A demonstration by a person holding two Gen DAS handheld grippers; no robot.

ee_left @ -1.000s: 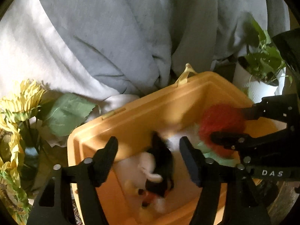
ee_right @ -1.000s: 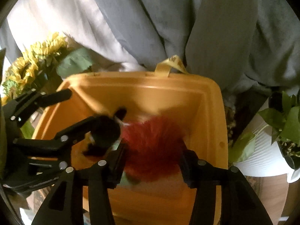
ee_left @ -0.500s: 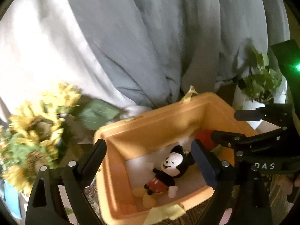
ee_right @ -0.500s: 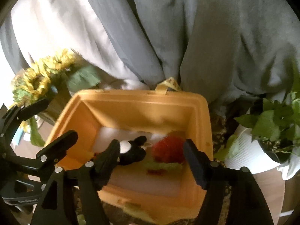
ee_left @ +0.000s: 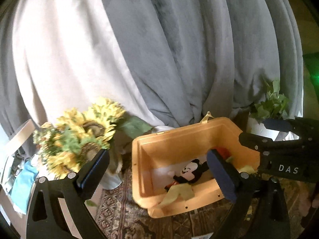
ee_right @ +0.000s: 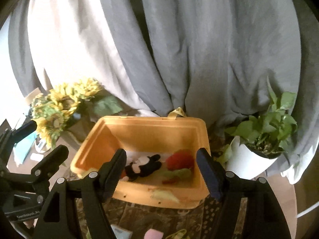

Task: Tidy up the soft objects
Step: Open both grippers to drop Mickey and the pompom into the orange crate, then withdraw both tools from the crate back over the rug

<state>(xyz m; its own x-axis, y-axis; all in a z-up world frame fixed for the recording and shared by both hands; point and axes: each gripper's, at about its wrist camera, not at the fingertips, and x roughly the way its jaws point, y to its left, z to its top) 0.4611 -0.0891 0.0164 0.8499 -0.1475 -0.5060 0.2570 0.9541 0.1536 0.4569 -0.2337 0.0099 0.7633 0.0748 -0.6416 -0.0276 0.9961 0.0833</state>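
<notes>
An orange bin (ee_left: pixel 179 139) (ee_right: pixel 151 125) stands on a patterned rug. Inside lie a black-and-white mouse plush (ee_left: pixel 189 172) (ee_right: pixel 143 166) and a red fuzzy toy with green leaves (ee_right: pixel 180 159), which also shows in the left wrist view (ee_left: pixel 223 151). My left gripper (ee_left: pixel 157 171) is open and empty, above and in front of the bin. My right gripper (ee_right: pixel 161 171) is open and empty, above the bin's near rim. The right gripper shows at the right edge of the left wrist view (ee_left: pixel 279 139).
A sunflower bunch (ee_left: pixel 79 137) (ee_right: pixel 57 107) stands left of the bin. A potted green plant in a white pot (ee_right: pixel 263 137) stands right of it. Grey and white curtains (ee_left: pixel 159 49) hang behind. A pink item (ee_right: pixel 153 234) lies on the rug in front.
Both grippers let go of the plush and the red toy, which now lie in the bin. Both have pulled back and up, away from the bin.
</notes>
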